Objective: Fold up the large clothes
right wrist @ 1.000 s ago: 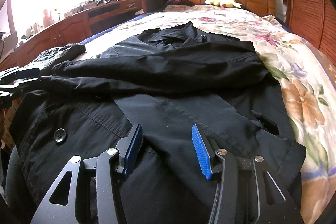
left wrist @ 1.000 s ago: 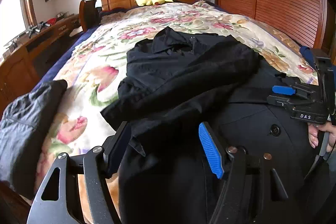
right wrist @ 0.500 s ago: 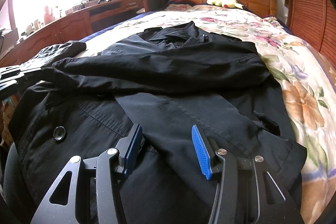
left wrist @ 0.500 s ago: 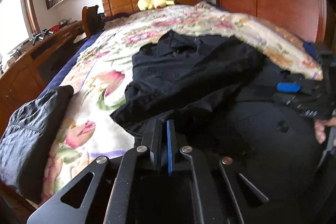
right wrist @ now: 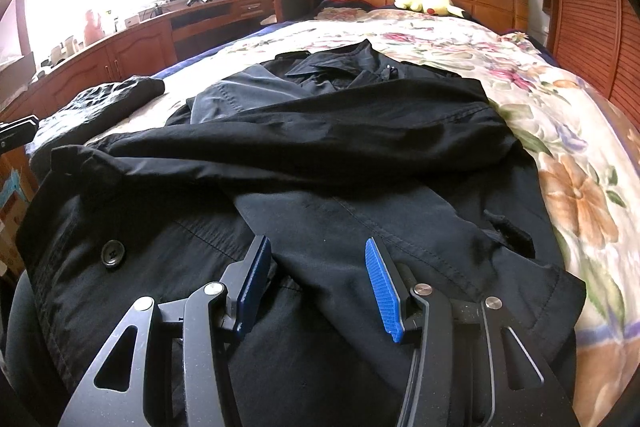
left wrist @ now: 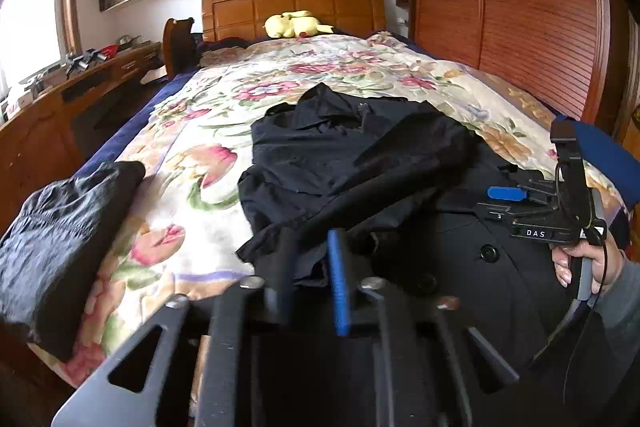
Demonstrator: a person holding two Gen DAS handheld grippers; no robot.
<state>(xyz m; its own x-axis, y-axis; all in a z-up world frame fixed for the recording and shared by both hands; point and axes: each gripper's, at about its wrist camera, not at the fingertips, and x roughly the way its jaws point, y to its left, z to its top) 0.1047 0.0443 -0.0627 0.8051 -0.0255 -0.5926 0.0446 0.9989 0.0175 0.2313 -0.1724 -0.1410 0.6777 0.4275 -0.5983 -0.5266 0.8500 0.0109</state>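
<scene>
A large black coat lies spread on the floral bedspread, collar toward the headboard, one sleeve folded across its chest. My left gripper hovers at the coat's near left edge. Its jaws are opening, a narrow gap shows between them, and the pads press on nothing. From the right wrist view it shows as a dark tip just clear of the sleeve cuff. My right gripper stands open over the coat's lower front, beside a button.
A folded dark grey garment sits at the bed's near left corner. A yellow plush toy lies by the headboard. A wooden desk runs along the left, slatted wardrobe doors along the right. A hand holds the right gripper.
My left gripper shut at the coat's left edge, then parted its jaws again while drawing back and up. The sleeve cuff shifted slightly. The right gripper stayed still.
</scene>
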